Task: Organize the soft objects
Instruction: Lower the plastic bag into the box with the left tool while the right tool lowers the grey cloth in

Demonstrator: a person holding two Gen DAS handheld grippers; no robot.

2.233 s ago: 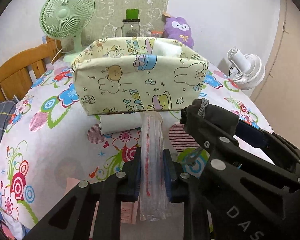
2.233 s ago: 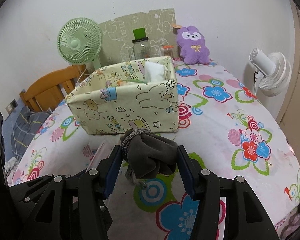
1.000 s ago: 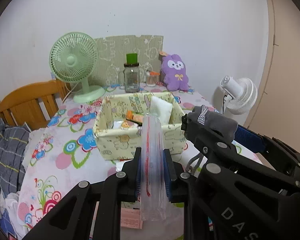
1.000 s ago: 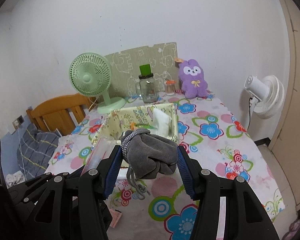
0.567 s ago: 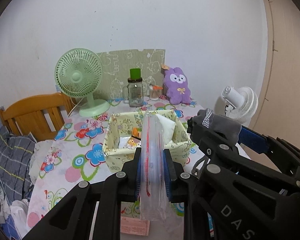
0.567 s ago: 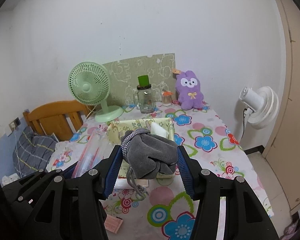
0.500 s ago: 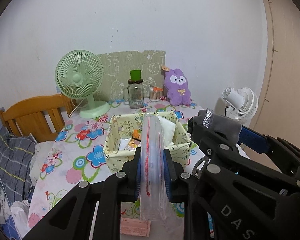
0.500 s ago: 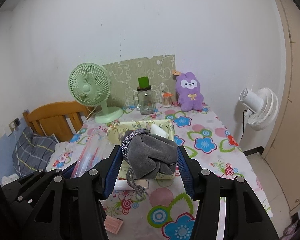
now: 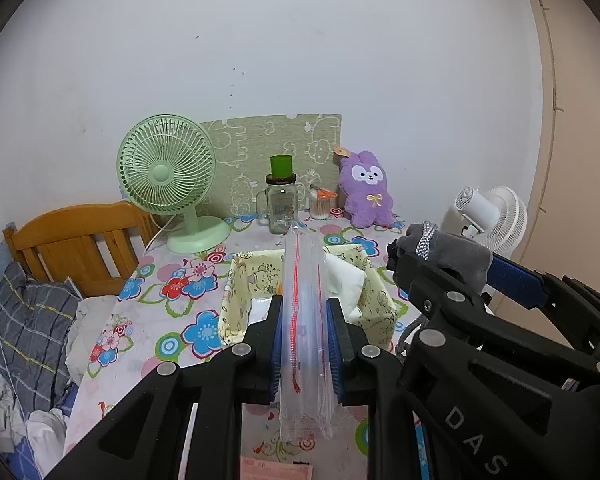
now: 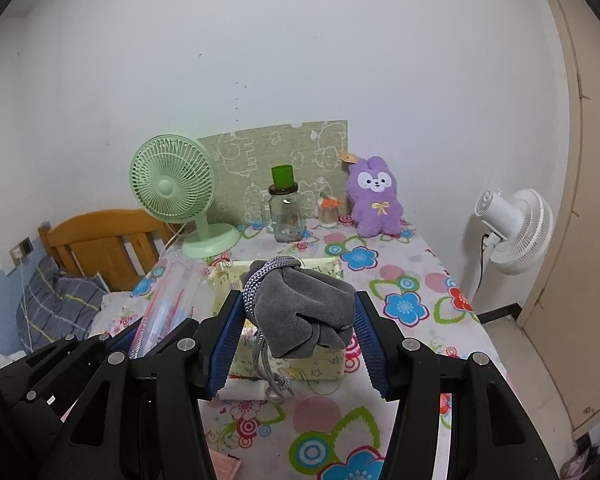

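Above the floral surface (image 10: 404,280), left to right: left gripper (image 9: 305,344) clamped on a clear zip bag (image 9: 304,320); right gripper (image 10: 300,320) closed around a grey drawstring pouch (image 10: 304,308). Both were low before the fabric bin (image 9: 376,300) moments ago and now ride higher, bin at twelve o'clock below. Judgement: items lifted, drop-in pending.

A clear zip bag (image 9: 305,320) stands upright and a bunched grey drawstring pouch (image 10: 306,312) hangs above the yellow fabric box (image 9: 376,300)
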